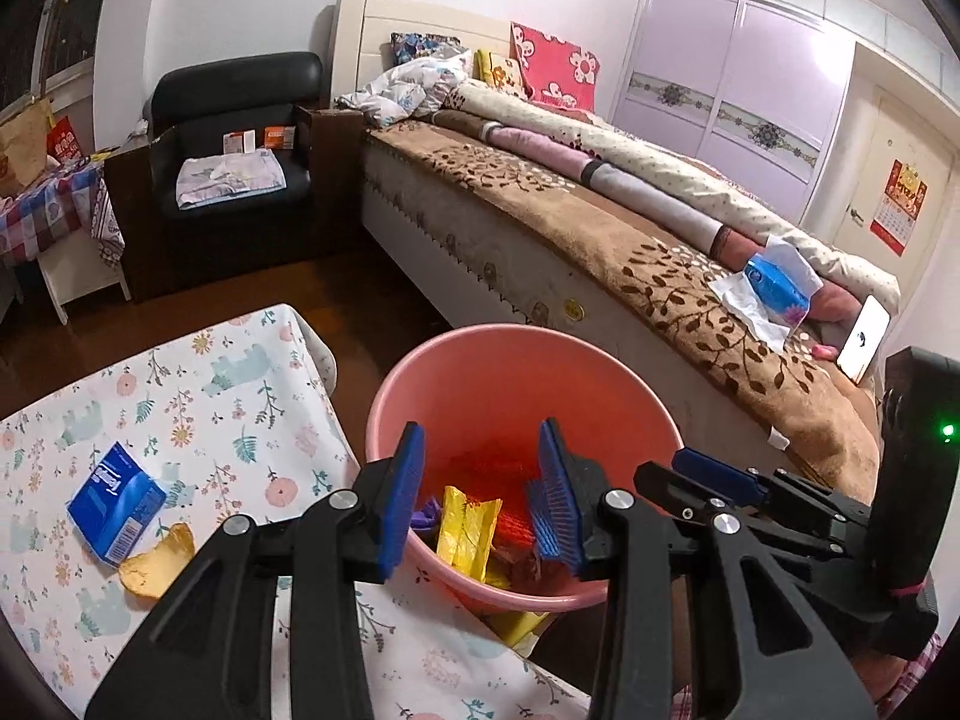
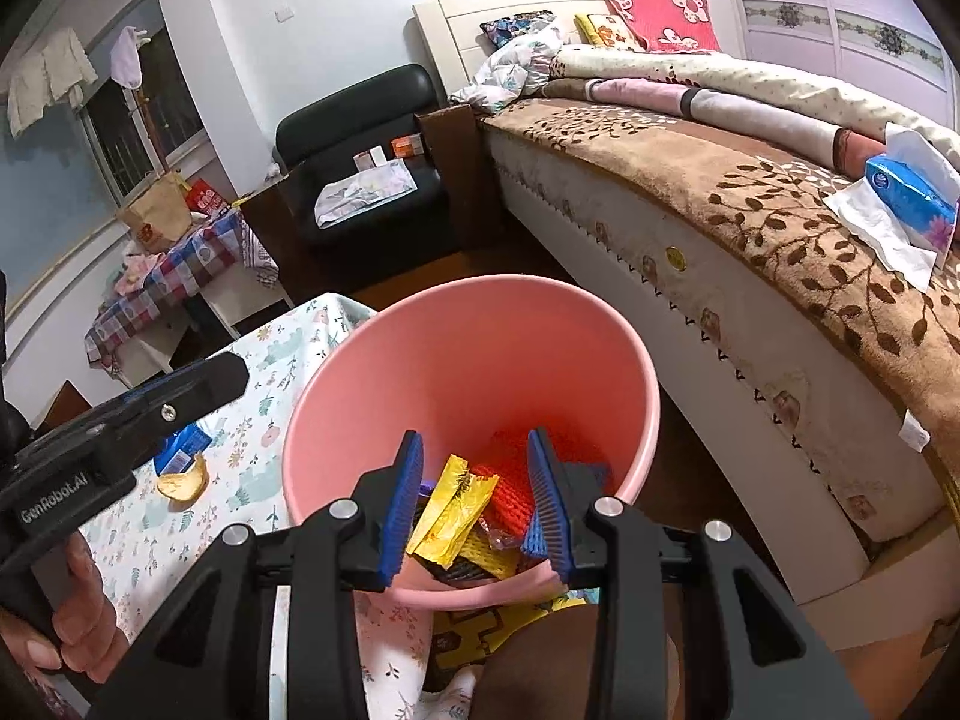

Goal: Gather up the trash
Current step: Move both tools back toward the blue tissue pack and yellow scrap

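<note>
Pink plastic bin [image 1: 480, 360] stands on the floor between the bench [image 1: 240, 396] and the bed [image 1: 600, 228], its rim just beside the bench's edge. Inside lie a yellow wrapper [image 1: 465, 531], red foam netting [image 2: 516, 480] and other scraps too tangled to tell apart.

Left tongs [image 1: 480, 480] hang over the bin's mouth, released, blue pads well apart and nothing between them. Right tongs [image 2: 474, 486] also hover over the bin, spread wide and empty; in the right wrist view the near rim of the bin sits just under the right pad [image 2: 549, 504], though I cannot tell whether they touch. In the left wrist view the right tongs come in from the right, just beside the left pair.

On the bench's floral cloth rest a blue packet [image 1: 117, 504] and a yellow peel [image 1: 157, 567], touching each other, near the bench's bin-side edge.

On the bed's brown blanket lie a blue tissue pack [image 1: 774, 291] with white tissues, and a phone [image 1: 864, 339] nearby.
</note>
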`<state>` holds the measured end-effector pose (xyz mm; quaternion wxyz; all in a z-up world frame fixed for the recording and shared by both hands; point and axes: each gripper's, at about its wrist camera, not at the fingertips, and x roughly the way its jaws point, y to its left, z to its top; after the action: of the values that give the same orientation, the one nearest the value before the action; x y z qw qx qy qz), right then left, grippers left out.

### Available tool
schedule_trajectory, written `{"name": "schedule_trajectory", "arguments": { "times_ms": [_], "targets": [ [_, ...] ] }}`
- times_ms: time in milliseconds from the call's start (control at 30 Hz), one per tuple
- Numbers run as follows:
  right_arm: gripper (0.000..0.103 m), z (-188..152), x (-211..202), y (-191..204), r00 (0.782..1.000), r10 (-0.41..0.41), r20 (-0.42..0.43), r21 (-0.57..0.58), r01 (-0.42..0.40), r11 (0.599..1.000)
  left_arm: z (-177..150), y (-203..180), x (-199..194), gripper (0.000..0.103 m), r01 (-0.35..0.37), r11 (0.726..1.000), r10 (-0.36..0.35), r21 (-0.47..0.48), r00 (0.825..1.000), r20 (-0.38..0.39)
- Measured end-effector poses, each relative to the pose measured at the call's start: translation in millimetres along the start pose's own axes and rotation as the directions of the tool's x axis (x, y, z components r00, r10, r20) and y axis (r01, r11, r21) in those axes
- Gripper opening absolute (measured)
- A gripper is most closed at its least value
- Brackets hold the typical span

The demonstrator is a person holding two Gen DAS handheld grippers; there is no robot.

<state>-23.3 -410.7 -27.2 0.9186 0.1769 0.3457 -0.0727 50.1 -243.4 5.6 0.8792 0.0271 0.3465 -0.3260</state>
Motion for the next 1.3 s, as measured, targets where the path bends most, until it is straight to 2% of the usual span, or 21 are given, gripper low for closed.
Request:
{"name": "schedule_trajectory", "arguments": {
  "times_ms": [233,333,500,700,933,1033,1133,1300],
  "targets": [
    [0.036,-0.4,6.2,6.2,1.000,-0.010,-0.016,0.006,0.010,1.000,-2.6,15.6,-8.5,0.040,-0.026,1.000,0.026,-0.004,1.000,0.006],
    [0.036,-0.1,15.0,8.6,0.998,-0.009,-0.062,0.007,0.009,1.000,-5.9,25.4,-12.9,0.040,-0.043,0.999,0.043,-0.010,0.999,0.002],
    [0.039,0.3,19.5,18.8,0.997,-0.001,-0.076,0.003,0.001,1.000,-12.4,56.9,-33.1,0.040,-0.095,0.995,0.096,-0.042,0.995,0.014],
    [0.041,3.2,24.0,32.1,0.997,-0.004,-0.080,-0.023,0.002,1.000,-22.9,113.9,-72.9,0.040,-0.217,0.972,0.221,-0.087,0.974,0.048],
    [0.041,-0.1,24.9,57.4,0.995,0.064,-0.075,-0.036,-0.067,0.997,-45.4,187.2,-89.3,0.040,-0.337,0.920,0.344,-0.201,0.939,0.001],
    [0.041,-1.6,26.2,80.1,0.992,0.102,-0.075,-0.071,-0.107,0.992,-53.1,205.9,-86.8,0.039,-0.356,0.905,0.359,-0.232,0.933,-0.030],
    [0.041,-2.5,33.6,106.4,0.983,0.157,-0.099,-0.093,-0.167,0.982,-57.6,213.8,-80.8,0.040,-0.350,0.906,0.347,-0.238,0.936,-0.055],
    [0.041,-11.7,51.4,156.4,0.964,0.206,-0.166,-0.185,-0.236,0.954,-55.7,215.5,-60.8,0.040,-0.292,0.934,0.276,-0.206,0.956,-0.102]
  ]
}}
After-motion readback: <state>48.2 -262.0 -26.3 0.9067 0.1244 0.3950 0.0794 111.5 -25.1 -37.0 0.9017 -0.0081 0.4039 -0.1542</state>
